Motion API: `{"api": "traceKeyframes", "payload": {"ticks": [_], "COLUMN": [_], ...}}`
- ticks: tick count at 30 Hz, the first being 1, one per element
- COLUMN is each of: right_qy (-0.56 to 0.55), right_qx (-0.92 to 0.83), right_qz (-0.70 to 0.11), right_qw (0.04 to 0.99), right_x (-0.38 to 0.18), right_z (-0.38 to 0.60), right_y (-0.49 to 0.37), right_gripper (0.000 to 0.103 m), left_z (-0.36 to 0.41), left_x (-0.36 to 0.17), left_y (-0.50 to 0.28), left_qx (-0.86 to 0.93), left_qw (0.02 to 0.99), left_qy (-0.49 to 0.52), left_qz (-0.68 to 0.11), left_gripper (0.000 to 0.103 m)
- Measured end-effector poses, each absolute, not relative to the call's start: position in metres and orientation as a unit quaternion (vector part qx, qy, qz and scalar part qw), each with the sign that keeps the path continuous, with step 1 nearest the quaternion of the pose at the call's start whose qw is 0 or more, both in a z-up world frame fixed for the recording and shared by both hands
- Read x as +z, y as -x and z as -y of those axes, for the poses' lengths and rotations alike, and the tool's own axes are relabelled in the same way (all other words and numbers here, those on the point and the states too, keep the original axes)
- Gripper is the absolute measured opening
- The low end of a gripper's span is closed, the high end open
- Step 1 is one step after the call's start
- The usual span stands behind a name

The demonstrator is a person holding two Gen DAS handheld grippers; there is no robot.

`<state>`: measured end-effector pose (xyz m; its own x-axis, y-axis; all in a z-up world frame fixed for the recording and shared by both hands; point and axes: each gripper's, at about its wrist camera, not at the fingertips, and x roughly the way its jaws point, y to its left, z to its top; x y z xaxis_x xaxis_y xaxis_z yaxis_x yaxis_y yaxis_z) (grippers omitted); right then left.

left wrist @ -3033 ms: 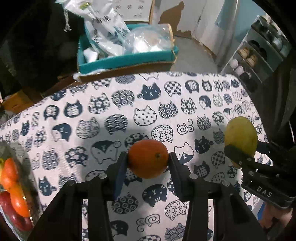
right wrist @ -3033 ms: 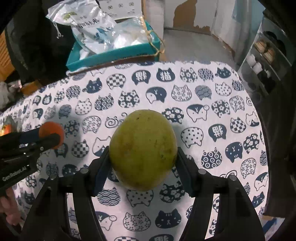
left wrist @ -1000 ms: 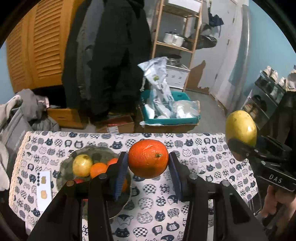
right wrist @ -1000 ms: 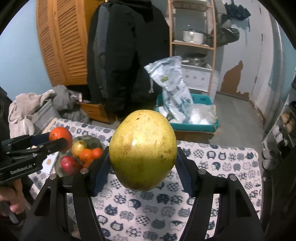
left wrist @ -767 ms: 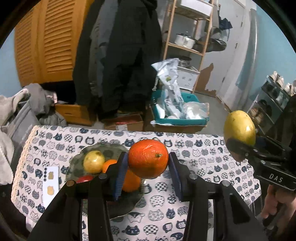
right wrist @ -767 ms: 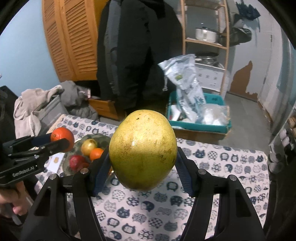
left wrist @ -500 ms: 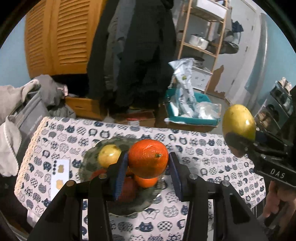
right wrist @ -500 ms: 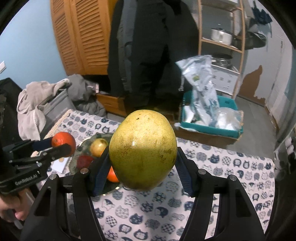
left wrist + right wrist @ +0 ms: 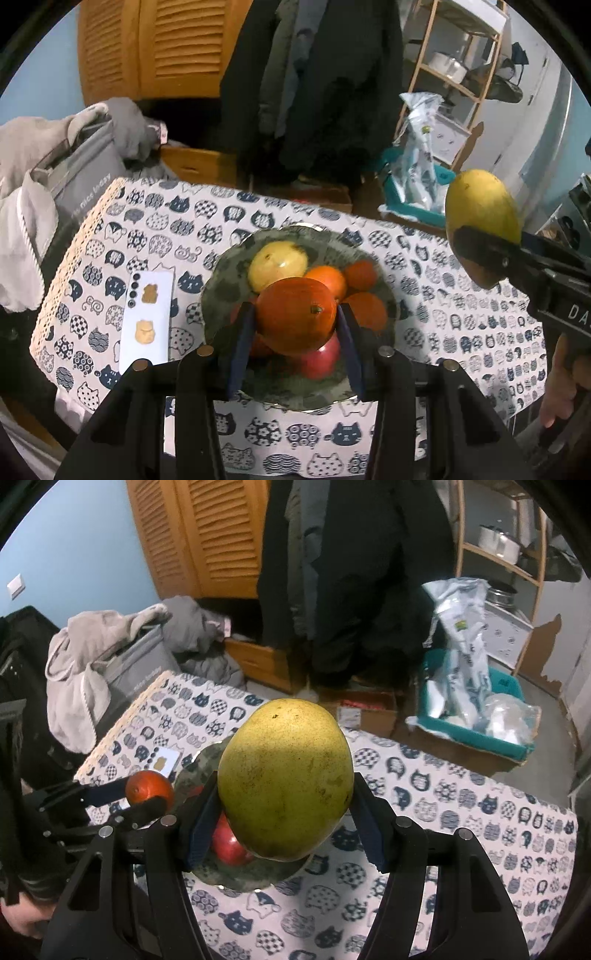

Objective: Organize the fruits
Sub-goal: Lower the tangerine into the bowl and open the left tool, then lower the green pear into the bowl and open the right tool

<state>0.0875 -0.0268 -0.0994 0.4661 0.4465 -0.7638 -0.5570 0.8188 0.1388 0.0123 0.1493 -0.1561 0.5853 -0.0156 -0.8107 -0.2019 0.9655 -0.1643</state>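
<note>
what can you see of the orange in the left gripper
The orange is round, deep orange, glossy and dimpled, with a small dark stem scar facing the camera on its right side. It hangs above the fruit plate, clamped on both sides by the blue-padded jaws of the left gripper. Nothing else touches it.

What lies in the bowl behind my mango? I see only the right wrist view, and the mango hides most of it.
Observer: In the left wrist view the bowl holds a yellow fruit, several oranges and a red apple.
Operator: Is any part bare?
Observer: Yes, its left side and near rim; probably room for your mango.
Operator: Where does the left one aim?
Observer: The left gripper, shut on its orange, lines up over the pile's middle there.
</note>
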Motion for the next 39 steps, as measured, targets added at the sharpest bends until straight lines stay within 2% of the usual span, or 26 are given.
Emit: {"api": "traceKeyframes", "payload": {"ticks": [10,18,20,22,24,39], "right_qy": [0.076,0.077,0.077,0.077,0.076,0.066], "right_qx": [0.297,0.292,0.29,0.29,0.291,0.312], "right_qz": [-0.458,-0.477,-0.479,-0.482,-0.485,-0.523], "right_qw": [0.834,0.825,0.825,0.823,0.821,0.79], "right_x": [-0.133,-0.15,-0.153,-0.155,-0.157,-0.187], "right_z": [-0.002,-0.004,-0.004,-0.005,-0.006,-0.035], "right_y": [-0.096,-0.104,-0.104,-0.106,-0.107,-0.117], "right_gripper": [0.066,0.066,0.066,0.066,0.066,0.066], "left_z": [-0.156,-0.156,-0.154,-0.153,-0.153,-0.202], "left_x": [-0.201,-0.213,-0.213,-0.212,-0.212,-0.201], "left_y": [-0.018,-0.021,-0.022,-0.023,-0.024,-0.027], "left_qx": [0.05,0.046,0.045,0.045,0.047,0.124], "left_qw": [0.849,0.837,0.837,0.838,0.839,0.845], "left_qy": [0.128,0.133,0.13,0.126,0.126,0.158], "left_qz": [-0.51,-0.529,-0.53,-0.529,-0.528,-0.496], "left_gripper": [0.046,0.046,0.048,0.058,0.063,0.066]}}
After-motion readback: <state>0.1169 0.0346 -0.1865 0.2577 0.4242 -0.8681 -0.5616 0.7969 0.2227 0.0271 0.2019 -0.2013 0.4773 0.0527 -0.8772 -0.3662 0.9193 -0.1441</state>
